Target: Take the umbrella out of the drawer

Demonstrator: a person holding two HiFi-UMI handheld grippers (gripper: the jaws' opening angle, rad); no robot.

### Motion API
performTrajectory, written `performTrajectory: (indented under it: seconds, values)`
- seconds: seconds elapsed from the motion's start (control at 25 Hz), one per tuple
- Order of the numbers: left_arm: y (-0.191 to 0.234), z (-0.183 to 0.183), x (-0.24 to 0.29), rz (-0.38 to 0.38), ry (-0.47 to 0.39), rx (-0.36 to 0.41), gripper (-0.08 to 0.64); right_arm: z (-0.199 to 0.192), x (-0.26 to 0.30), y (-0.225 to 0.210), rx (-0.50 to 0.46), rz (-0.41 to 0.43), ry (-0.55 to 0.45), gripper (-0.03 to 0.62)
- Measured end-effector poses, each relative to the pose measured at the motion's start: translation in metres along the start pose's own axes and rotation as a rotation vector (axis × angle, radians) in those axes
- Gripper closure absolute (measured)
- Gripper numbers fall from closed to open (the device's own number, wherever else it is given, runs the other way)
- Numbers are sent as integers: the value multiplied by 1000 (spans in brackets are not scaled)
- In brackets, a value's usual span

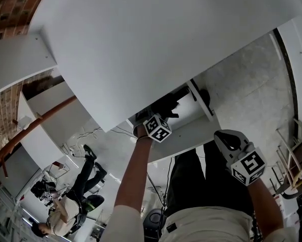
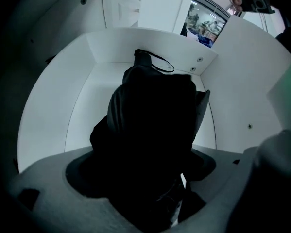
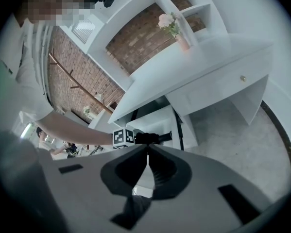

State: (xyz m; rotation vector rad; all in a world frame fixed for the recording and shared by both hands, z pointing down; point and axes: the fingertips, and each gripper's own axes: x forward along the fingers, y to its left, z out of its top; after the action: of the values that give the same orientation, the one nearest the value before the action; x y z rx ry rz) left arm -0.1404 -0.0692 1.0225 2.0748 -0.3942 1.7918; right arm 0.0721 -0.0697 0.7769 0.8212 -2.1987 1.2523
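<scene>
Umbrella lies in the drawer between the wide jaws of the left gripper, not yet gripped or lifted, while the right gripper has its jaws closed on nothing.

In the head view we find the white tabletop covering most of the drawer. Only a dark scrap of the umbrella shows past its edge. In the left gripper view the umbrella fills the middle as one black mass, and we cannot tell its folds from its handle. Its near end and the drawer's near wall are lost behind the left gripper and its grey body. At the head view's lower left a person is too small for us to tell what they handle
</scene>
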Motion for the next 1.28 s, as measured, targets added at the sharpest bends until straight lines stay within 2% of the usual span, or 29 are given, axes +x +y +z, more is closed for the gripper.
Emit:
performTrajectory:
  seconds: [0.2, 0.44, 0.52, 0.6, 0.76, 0.92, 1.28]
  values:
    - [1, 2, 1, -13, -32, 5, 161, -5, 2, -5, 4, -2, 3, 559]
    - [4, 4, -4, 18, -85, 15, 166, -4, 5, -2, 4, 9, -5, 560]
    - [4, 4, -5, 22, -89, 8, 187, -5, 5, -2, 6, 7, -6, 560]
    - [2, 4, -5, 17, -85, -16, 243, -5, 3, -2, 6, 5, -8, 559]
    - [-8, 5, -6, -17, -69, -120, 279, -3, -3, -3, 4, 3, -17, 560]
    - [-12, 11, -19, -25, -98, -183, 291, 4, -11, -2, -17, 5, -33, 560]
    - [-24, 26, -70, -24, -147, -208, 295, 27, -27, 17, -85, 35, -71, 559]
